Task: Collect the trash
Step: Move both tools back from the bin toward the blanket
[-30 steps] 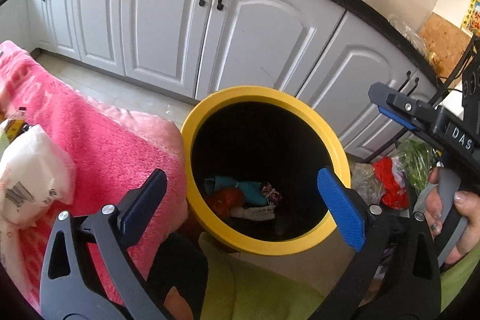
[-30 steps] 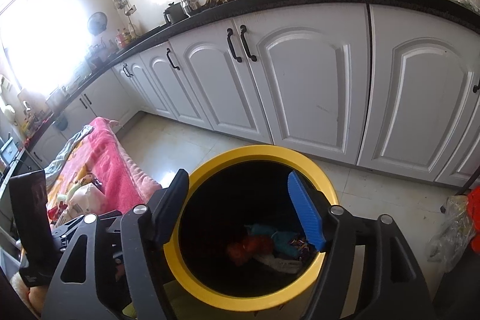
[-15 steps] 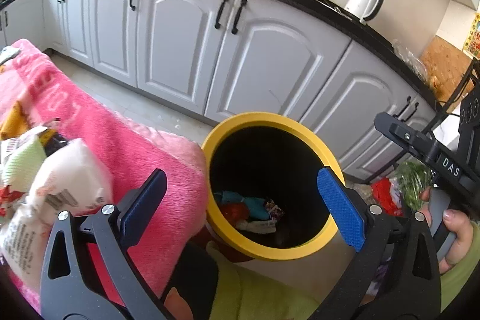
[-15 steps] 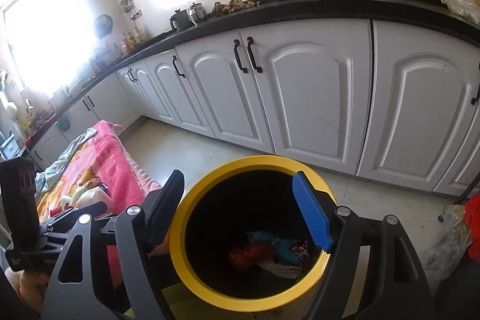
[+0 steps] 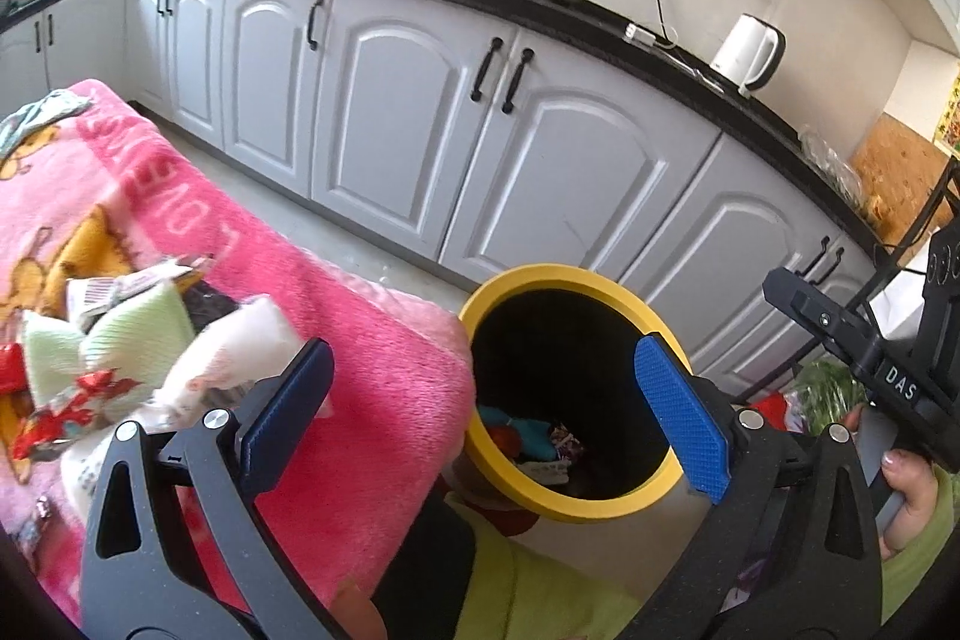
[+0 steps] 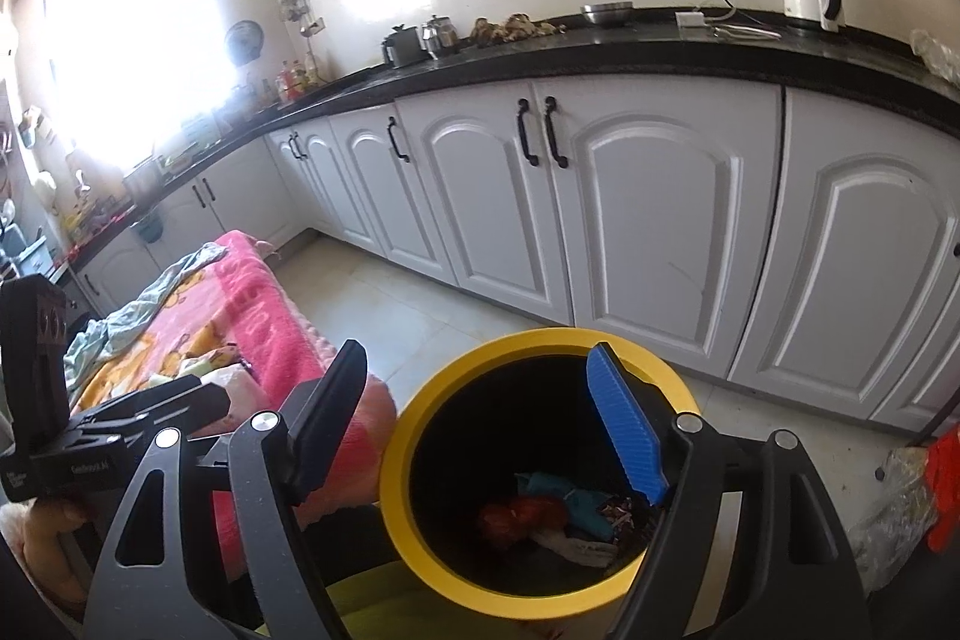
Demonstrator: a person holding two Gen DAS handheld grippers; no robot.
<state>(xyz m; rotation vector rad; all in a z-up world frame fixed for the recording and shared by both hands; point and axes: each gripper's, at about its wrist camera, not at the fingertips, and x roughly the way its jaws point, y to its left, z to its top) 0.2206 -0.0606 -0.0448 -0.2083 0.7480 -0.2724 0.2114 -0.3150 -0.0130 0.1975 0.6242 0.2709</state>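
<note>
The yellow-rimmed bin [image 6: 420, 460] stands on the tiled floor in front of the white cabinets [image 6: 660, 232], and everything else sits around it. Inside it, at the bottom, lies collected trash [image 6: 564, 514]: a red crumpled piece, a teal one and a few pale wrappers. The right tool [image 6: 480, 424] hangs above the bin's mouth, its jaws having just been opening, spread wide with nothing between them. The left tool [image 5: 480, 418] is released too, jaws apart and empty, straddling the bin's near-left rim. Just left of the bin, touching its side, a pink blanket [image 5: 372, 352] drapes over a surface and carries more trash [image 5: 150, 352]: white packets, a pale green piece and red-printed wrappers. Right of the bin, plastic bags [image 6: 918, 490] lie on the floor.
</note>
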